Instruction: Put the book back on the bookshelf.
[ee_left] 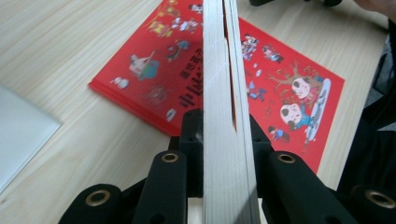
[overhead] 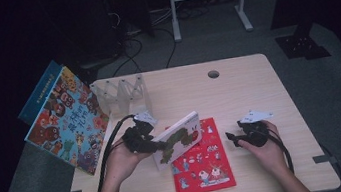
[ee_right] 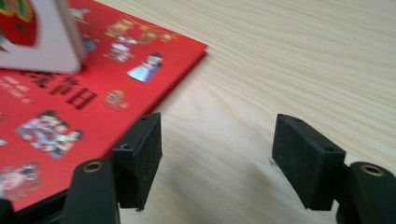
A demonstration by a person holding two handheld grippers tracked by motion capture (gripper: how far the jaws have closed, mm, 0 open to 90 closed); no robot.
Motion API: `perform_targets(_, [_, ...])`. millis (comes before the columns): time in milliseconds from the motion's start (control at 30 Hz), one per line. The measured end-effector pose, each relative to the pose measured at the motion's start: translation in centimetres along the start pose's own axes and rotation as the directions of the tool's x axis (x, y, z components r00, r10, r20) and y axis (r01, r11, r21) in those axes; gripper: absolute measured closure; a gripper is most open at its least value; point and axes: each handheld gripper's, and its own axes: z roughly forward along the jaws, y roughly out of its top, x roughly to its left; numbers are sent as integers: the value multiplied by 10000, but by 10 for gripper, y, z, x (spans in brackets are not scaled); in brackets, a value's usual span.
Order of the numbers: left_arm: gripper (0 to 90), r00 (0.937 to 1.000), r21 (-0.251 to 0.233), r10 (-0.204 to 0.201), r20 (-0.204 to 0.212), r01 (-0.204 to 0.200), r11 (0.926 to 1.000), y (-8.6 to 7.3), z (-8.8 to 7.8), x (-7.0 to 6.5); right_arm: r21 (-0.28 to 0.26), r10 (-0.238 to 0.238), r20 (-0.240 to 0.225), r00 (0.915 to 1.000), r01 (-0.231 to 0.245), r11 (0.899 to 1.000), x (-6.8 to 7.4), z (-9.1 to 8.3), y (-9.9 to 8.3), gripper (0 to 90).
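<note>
My left gripper is shut on a white picture book, held up tilted over the table. In the left gripper view the book's page edge runs upright between the two black jaws, which press on both covers. A red picture book lies flat on the wooden table beneath it, and its cover spreads behind the white book. My right gripper is open just right of the red book, low over the table. Its jaws frame bare wood, with the red book's corner beside the left jaw.
A large colourful picture book leans at the table's left edge, with a blue book behind it. A clear zigzag book stand stands at the back left. A round cable hole sits near the far edge. Black cables trail from both grippers.
</note>
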Motion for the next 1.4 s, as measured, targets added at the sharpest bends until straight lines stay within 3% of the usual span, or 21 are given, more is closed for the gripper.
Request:
perform_targets(267, [758,9979,-197,-474,-452,466,9987,-13,-22,12,305,115,401,9991,-127,9995,-6,4,-3,281])
perform_targets(533, [759,9914,-360,-1092,-721,1068,9936,-31,-41,25,691,341,403,9986,-368,9969,-10,7,-3,250])
perform_targets(667, [759,9852,-528,-1408,-981,1361,9893,-41,-52,32,696,344,416,9985,-373,9969,-10,7,-3,248])
perform_targets(967, [759,9618,-802,-2290,-1503,2190,9724,-66,-79,49,696,343,415,9985,-371,9969,-10,7,-3,248])
perform_targets(1067, [758,9569,-989,-2450,-1560,2317,9677,-70,-85,52,695,341,415,9986,-369,9969,-10,7,-3,248])
perform_targets(1300, [758,9572,-1075,-2507,-1444,2367,9656,-75,-91,56,695,343,415,9985,-371,9969,-10,7,-3,248])
perform_targets(1400, [759,9535,-1133,-2613,-1502,2460,9626,-77,-95,56,694,336,413,9986,-365,9969,-10,7,-3,249])
